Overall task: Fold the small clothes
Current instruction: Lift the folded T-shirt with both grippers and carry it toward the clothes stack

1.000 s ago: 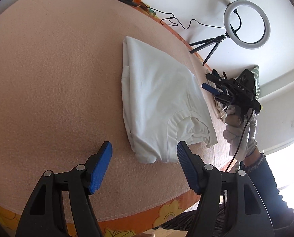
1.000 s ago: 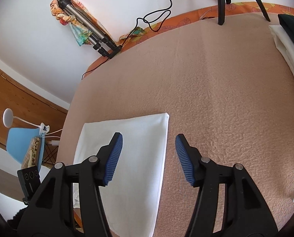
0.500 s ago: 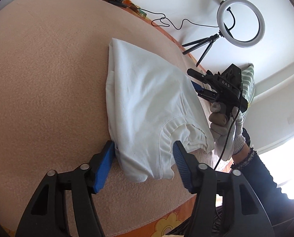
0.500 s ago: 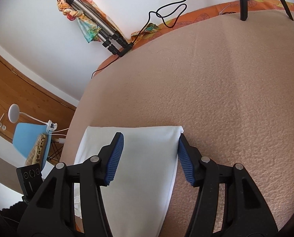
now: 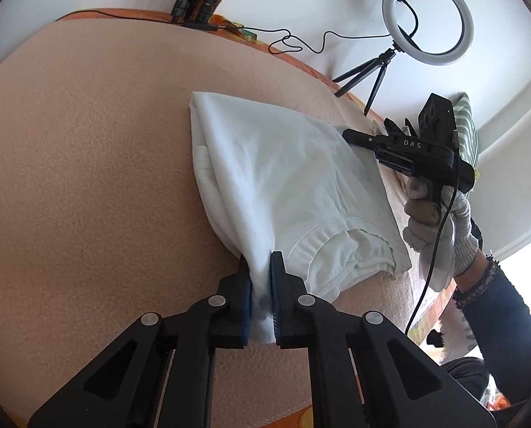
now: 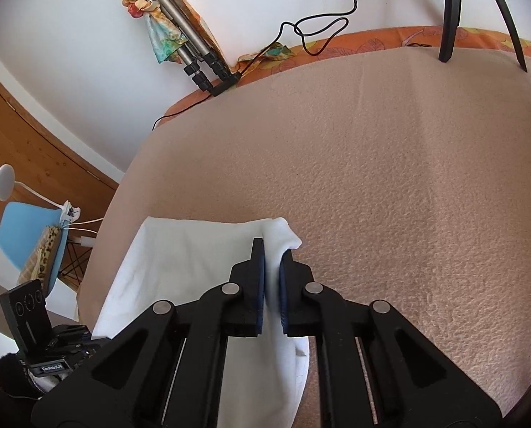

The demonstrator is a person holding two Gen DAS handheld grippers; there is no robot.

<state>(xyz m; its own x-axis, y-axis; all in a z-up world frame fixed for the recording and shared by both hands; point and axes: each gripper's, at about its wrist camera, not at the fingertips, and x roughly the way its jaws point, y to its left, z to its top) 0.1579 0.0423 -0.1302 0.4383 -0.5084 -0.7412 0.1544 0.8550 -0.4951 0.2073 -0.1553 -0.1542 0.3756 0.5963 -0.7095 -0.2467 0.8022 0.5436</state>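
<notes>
Both claws tilted downward, pinching white garment (image 5: 287, 178)

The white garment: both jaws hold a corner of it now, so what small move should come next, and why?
Probably lift both corners a little together and carry them over toward the far edge to make the fold. The left gripper is closing on one corner of the white garment, the right gripper is shut on another, and the rest lies flat on the blanket.
</notes>
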